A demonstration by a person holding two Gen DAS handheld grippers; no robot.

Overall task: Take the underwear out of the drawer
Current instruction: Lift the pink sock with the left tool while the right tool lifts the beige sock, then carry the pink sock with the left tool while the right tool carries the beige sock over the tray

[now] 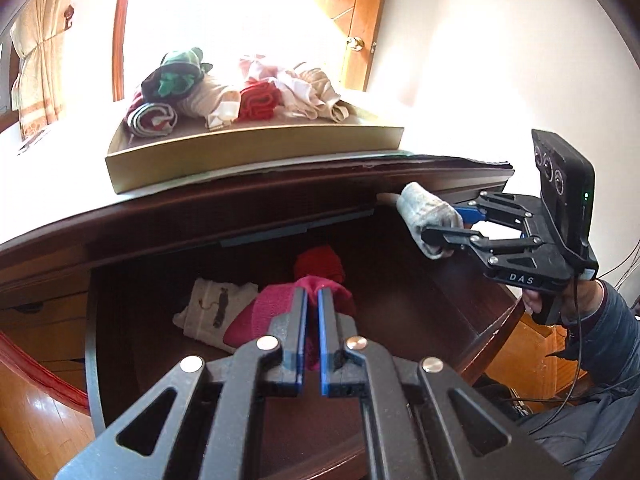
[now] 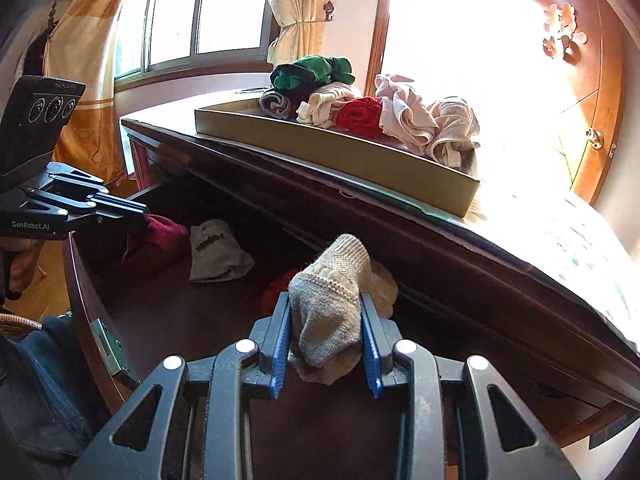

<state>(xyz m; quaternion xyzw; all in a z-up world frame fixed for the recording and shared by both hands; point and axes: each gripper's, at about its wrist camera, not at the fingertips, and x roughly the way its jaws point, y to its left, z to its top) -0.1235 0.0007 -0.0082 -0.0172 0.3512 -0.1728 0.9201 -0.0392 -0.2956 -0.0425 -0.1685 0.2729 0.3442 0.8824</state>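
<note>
The dark wooden drawer (image 1: 460,300) (image 2: 88,280) stands open. My left gripper (image 1: 313,294) (image 2: 142,211) is over its left part, shut on a peak of a pink garment (image 1: 260,312) that shows as dark red cloth (image 2: 160,240) in the right wrist view. My right gripper (image 1: 442,226) (image 2: 326,300) is above the drawer's right side, shut on a grey-beige knitted roll (image 1: 424,212) (image 2: 328,300) just below the dresser top's edge. A white printed cloth (image 1: 216,308) (image 2: 216,252) and a red cloth (image 1: 320,264) (image 2: 276,288) lie in the drawer.
A shallow tan tray (image 1: 256,152) (image 2: 340,148) on the dresser top holds several rolled garments in green, red, white and beige. The dresser top overhangs the drawer. A person's sleeve (image 1: 612,328) is at the right. Curtains and a wooden door stand behind.
</note>
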